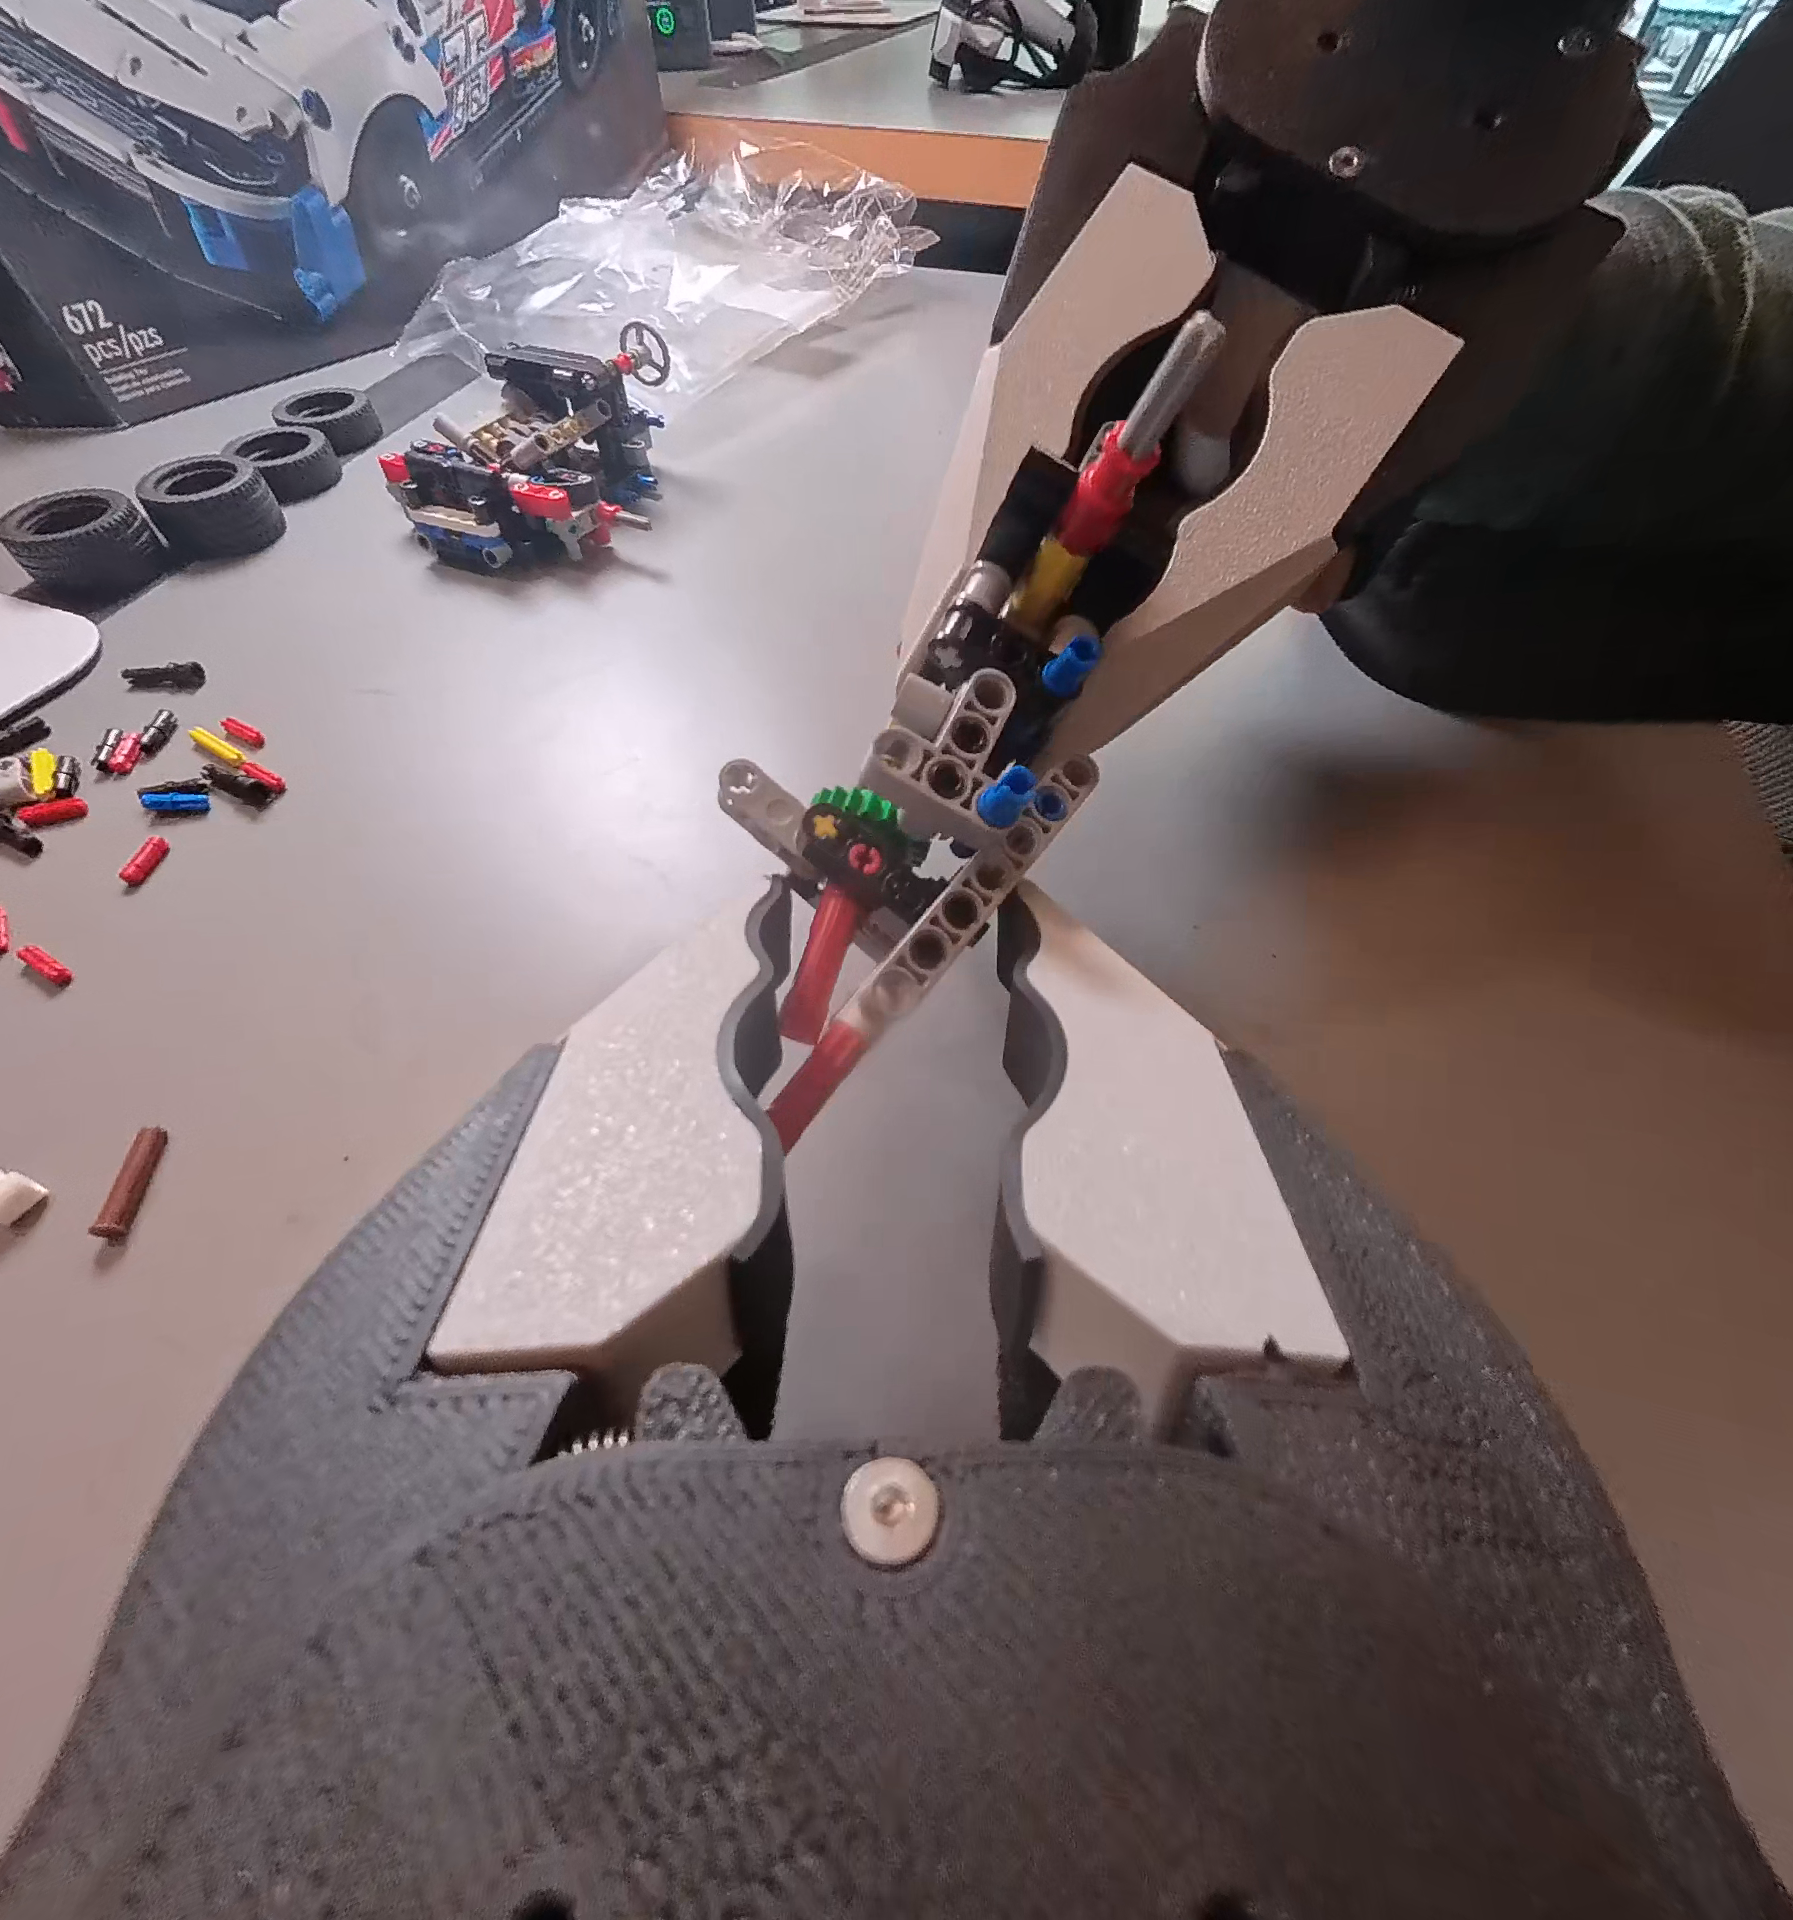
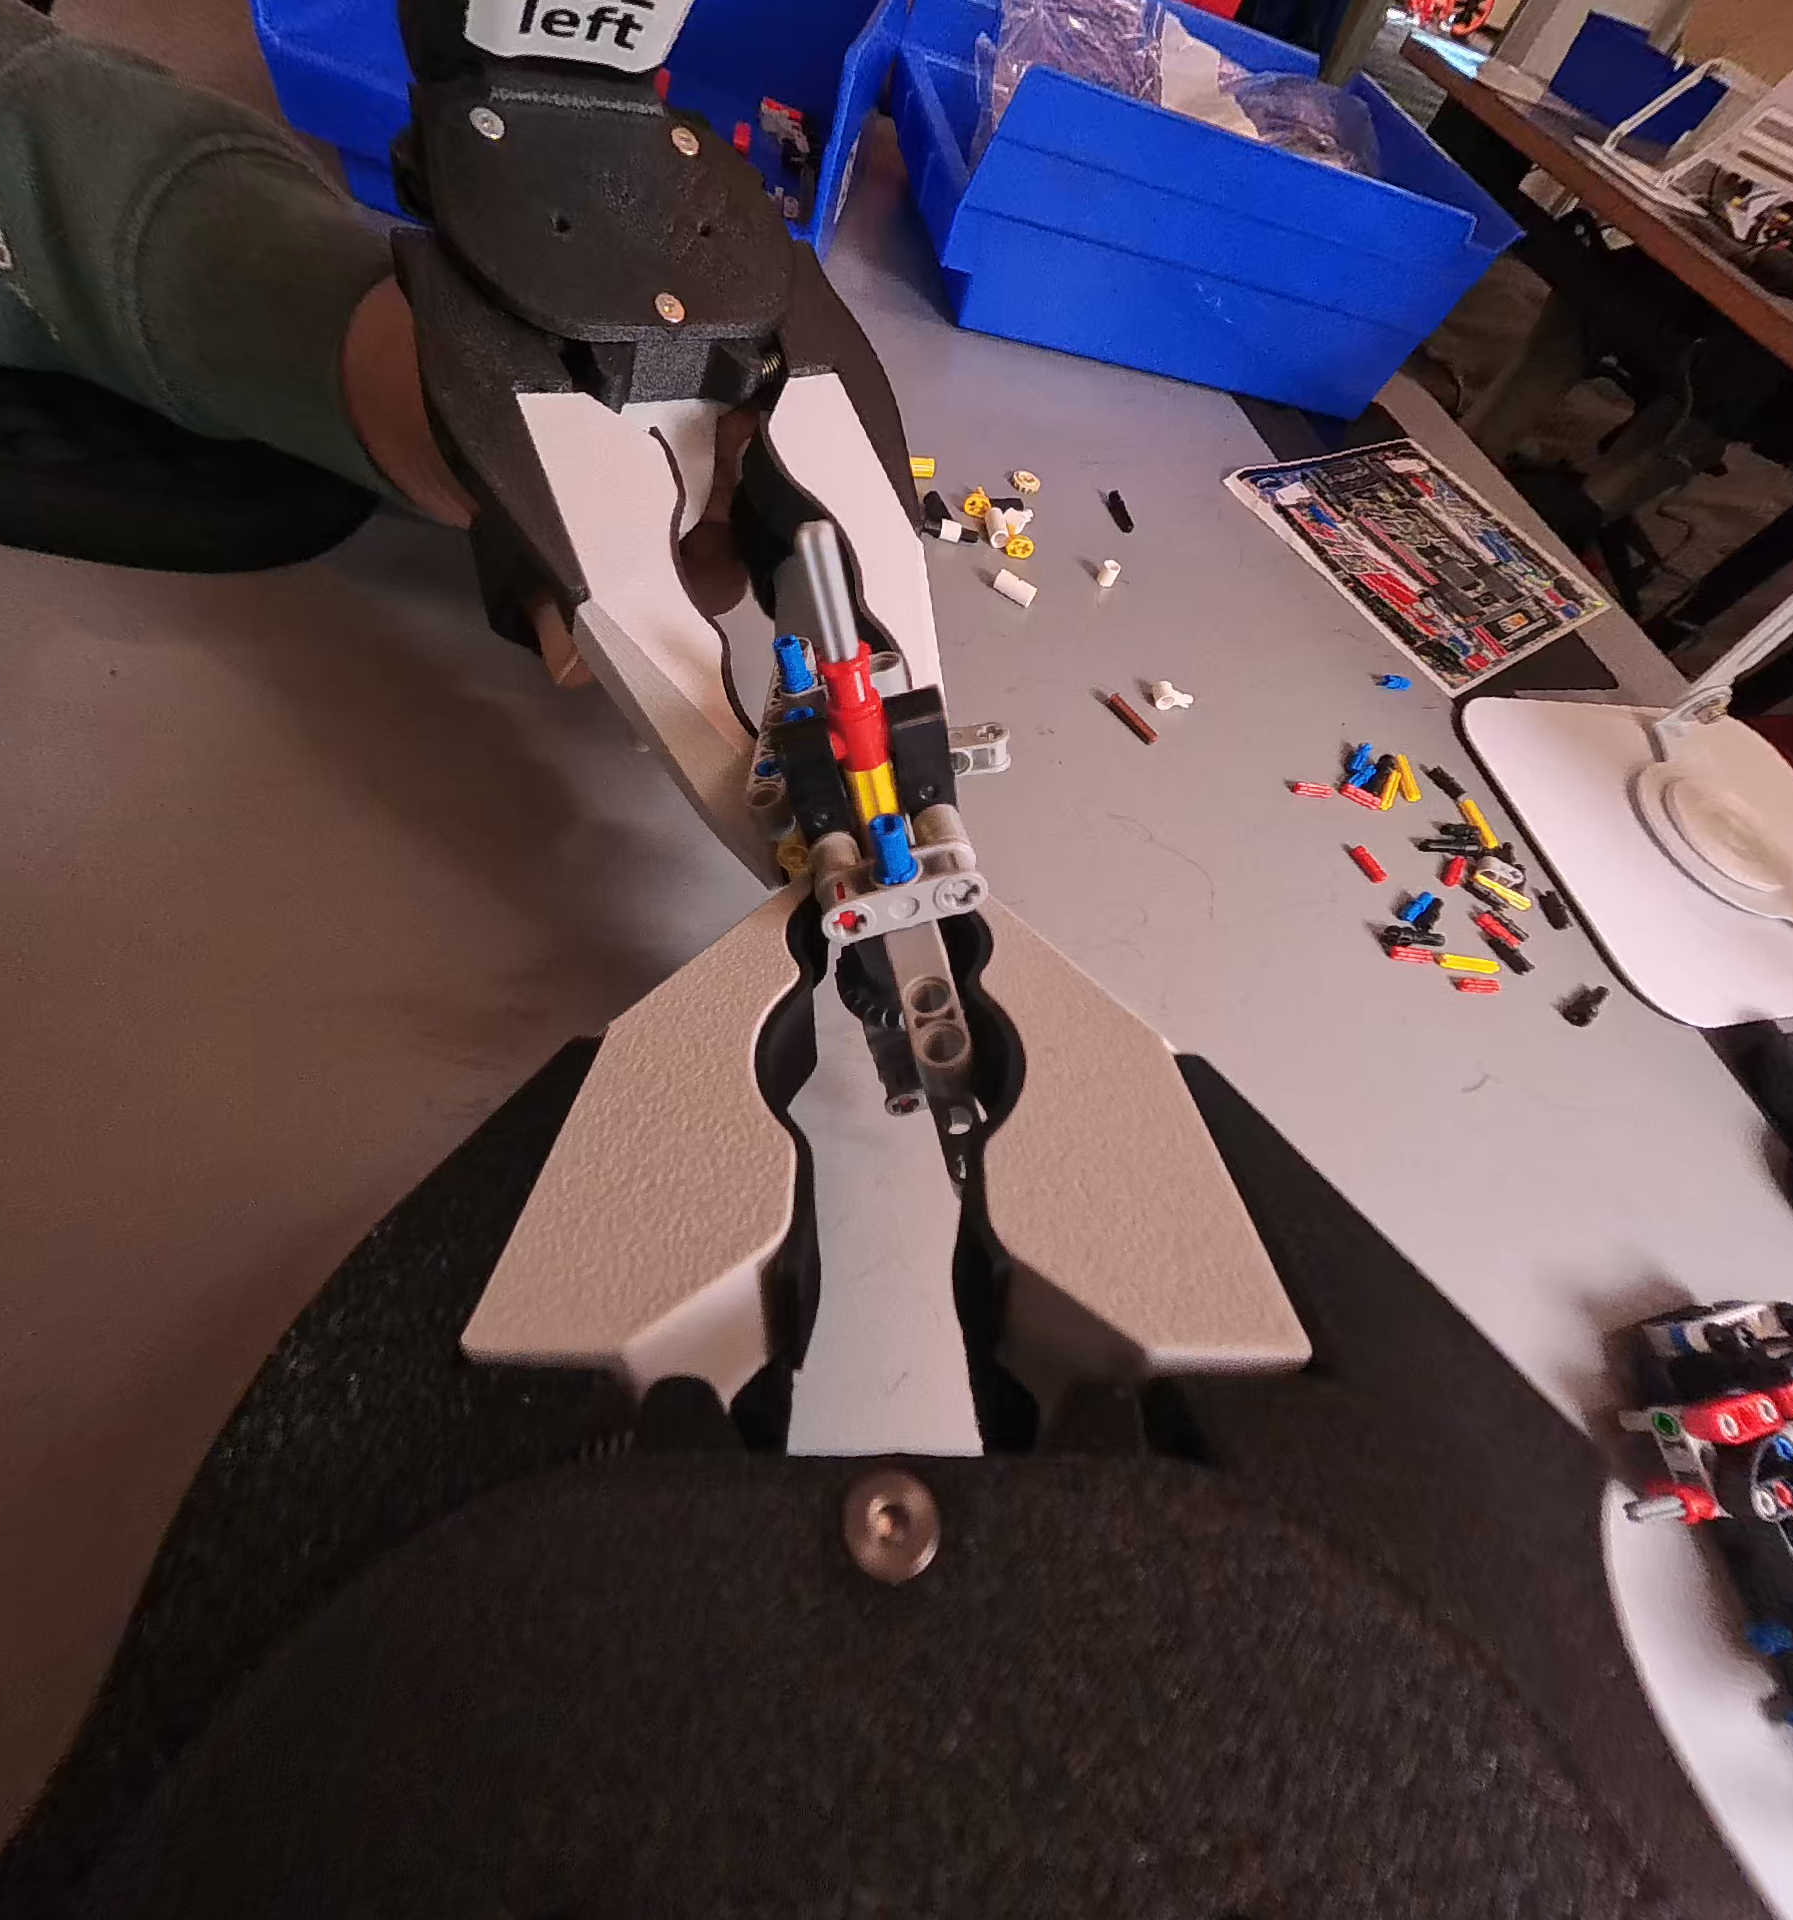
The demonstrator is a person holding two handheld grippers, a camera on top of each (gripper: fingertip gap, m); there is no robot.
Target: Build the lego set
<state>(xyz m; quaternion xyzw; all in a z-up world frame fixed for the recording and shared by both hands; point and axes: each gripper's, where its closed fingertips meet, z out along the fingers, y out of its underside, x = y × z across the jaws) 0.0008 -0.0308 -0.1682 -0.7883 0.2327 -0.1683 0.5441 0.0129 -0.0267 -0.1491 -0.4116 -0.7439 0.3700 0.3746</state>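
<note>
**Colleague:** Where was the small brick assembly (image 1: 975, 790)?

**Operator:** Off the bench (image 1: 456, 1091), carried between my two tools. My left gripper (image 1: 892, 914) had its fingers part-spread, tips pinching the near end. My right gripper (image 2: 892, 914) reached in from one o'clock in my left camera, fingers clamped on the far end.

**Colleague:** Why two grips?

**Operator:** My guess: the piece was long and loosely pinned, so one end alone would have let it swing. With both ends gripped, the green gear (image 1: 856, 805) faced my left camera.

**Colleague:** Counts?

**Operator:** Two red axles (image 1: 819, 966) hung between my left fingers. At ten o'clock I counted four black tyres (image 1: 196, 499) in a row, probably lined up for easy picking. One half-built chassis (image 1: 528, 468) sat at eleven, one printed box (image 1: 144, 208) behind it. At eight o'clock lay one brown axle (image 1: 128, 1184) and one white connector (image 1: 7, 1190). The scattered pins were too many to count.
</note>
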